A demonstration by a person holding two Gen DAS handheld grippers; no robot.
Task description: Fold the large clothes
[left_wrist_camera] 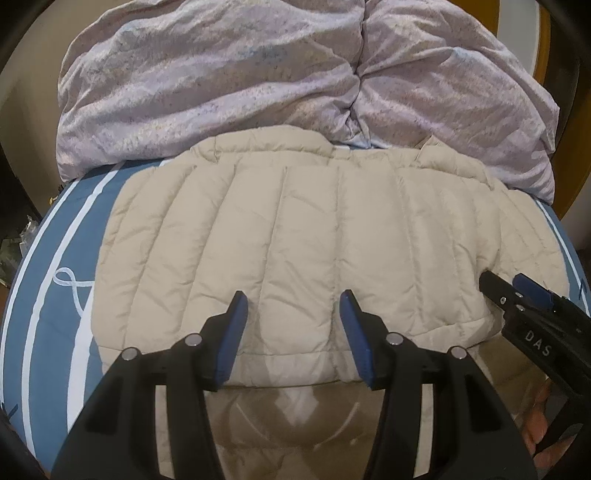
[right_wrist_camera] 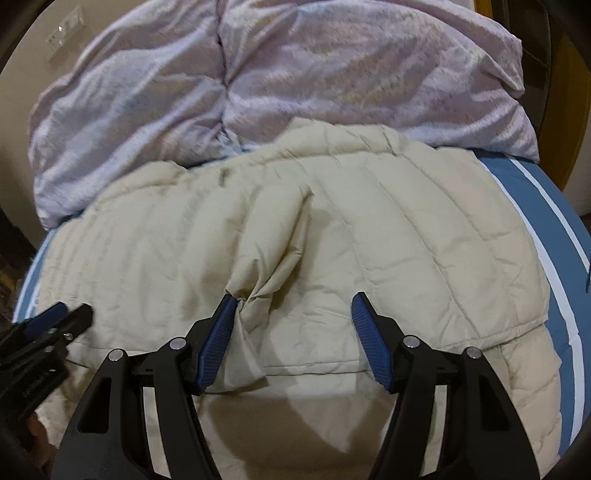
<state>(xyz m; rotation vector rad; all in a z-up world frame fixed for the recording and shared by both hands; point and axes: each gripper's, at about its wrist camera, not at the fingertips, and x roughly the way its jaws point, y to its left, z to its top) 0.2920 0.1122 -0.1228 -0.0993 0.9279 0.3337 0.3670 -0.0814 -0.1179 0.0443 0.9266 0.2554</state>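
A beige quilted puffer jacket (left_wrist_camera: pixel 295 236) lies spread flat across the bed, its near hem towards me. My left gripper (left_wrist_camera: pixel 293 299) hovers over the hem near the jacket's middle, jaws apart, with flat fabric below and nothing pinched. My right gripper (right_wrist_camera: pixel 295 301) is open over the jacket (right_wrist_camera: pixel 388 229). A puckered bunch of fabric (right_wrist_camera: pixel 258 291) touches its left pad (right_wrist_camera: pixel 218 332), while the other pad stands clear. In each wrist view the other gripper shows at the edge: the right gripper (left_wrist_camera: pixel 506 282) and the left gripper (right_wrist_camera: pixel 72 312).
The bed has a blue cover with white stripes (left_wrist_camera: pixel 48 266). A crumpled lilac duvet (left_wrist_camera: pixel 229 74) is heaped behind the jacket and touches its far edge. A person's fingers (left_wrist_camera: pixel 539 417) show at the lower right. A beige wall with a switch plate (right_wrist_camera: pixel 64 31) lies beyond.
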